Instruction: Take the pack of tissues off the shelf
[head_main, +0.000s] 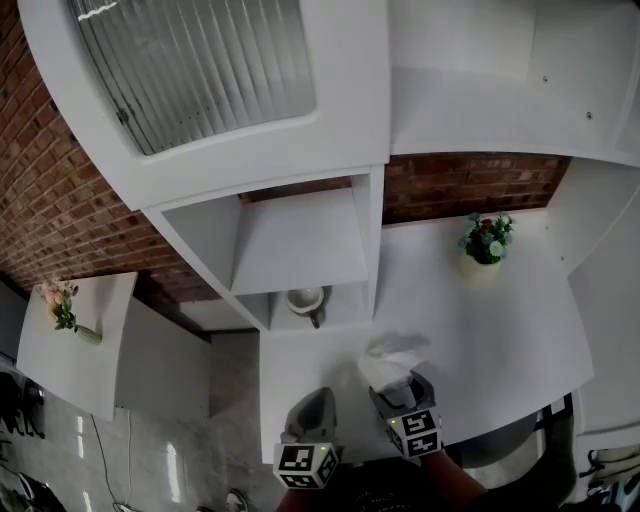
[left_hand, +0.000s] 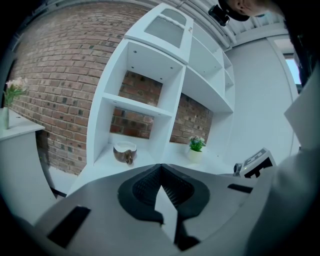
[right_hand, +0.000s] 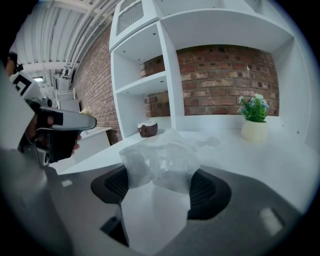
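The crinkled, clear-wrapped pack of white tissues (right_hand: 159, 159) sat pinched between the pads of the right tongs (right_hand: 162, 186), off the shelf and low over the white tabletop (head_main: 500, 330) in front of the white shelf unit (head_main: 300, 240); whether its underside touched the surface could not be told. The grip looked taken on soft wrap rather than on a firm edge, so the likeliest fault was the slippery film sliding out of the pads, or the pack being squashed if the tongs pressed harder. A release made while the pack hung above the surface could let it tumble or roll toward the front edge of the tabletop, which lay close under the tongs in the head view. The left tongs (left_hand: 161, 186) were pressed together with nothing between them, held just beside the right pair; a careless swing could knock the two together.

As for containers, the wrap held its tissues. A brown-and-white rounded bowl (right_hand: 148, 129) stood in the lowest compartment of the shelf unit, well apart from the pack; its contents could not be seen. A small white pot (right_hand: 255, 131) further back on the tabletop, against the brick wall, held a green plant with pale blossoms. On a separate white cabinet at the left, a slim vase (head_main: 85, 333) held pink flowers.
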